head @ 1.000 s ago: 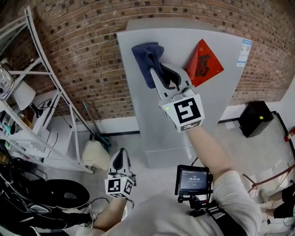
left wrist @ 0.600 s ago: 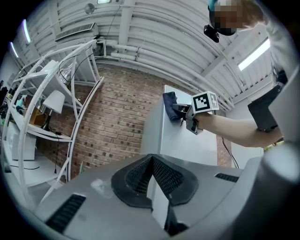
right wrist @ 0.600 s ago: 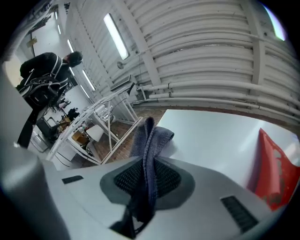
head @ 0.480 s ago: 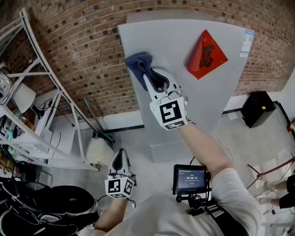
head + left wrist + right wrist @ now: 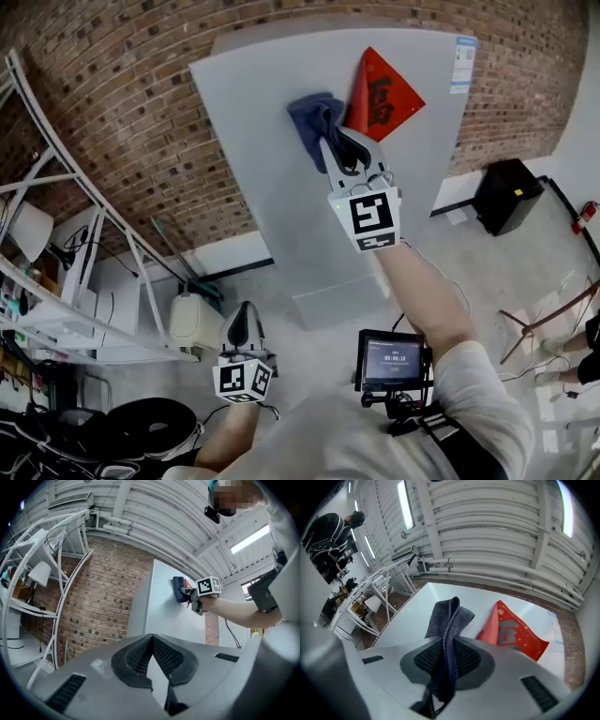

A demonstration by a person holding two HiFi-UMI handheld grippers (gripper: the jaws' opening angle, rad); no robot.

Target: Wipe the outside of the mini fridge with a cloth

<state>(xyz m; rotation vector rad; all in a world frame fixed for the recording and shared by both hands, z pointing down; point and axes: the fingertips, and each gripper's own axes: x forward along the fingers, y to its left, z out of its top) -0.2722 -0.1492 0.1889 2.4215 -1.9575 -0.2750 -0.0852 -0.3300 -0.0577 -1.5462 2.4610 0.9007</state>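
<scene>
Right hand-held gripper (image 5: pixel 339 150) clamped on a fold of blue cloth (image 5: pixel 314 114), pressed high on the mini fridge (image 5: pixel 267 169) door, just left of the red paper decal (image 5: pixel 382 94). Left hand-held gripper (image 5: pixel 242 326) closed on nothing, low and near.

Risk: a rightward stroke could snag and peel the decal. The right gripper view shows its left edge lifted; the head view leaves that unclear.
</scene>
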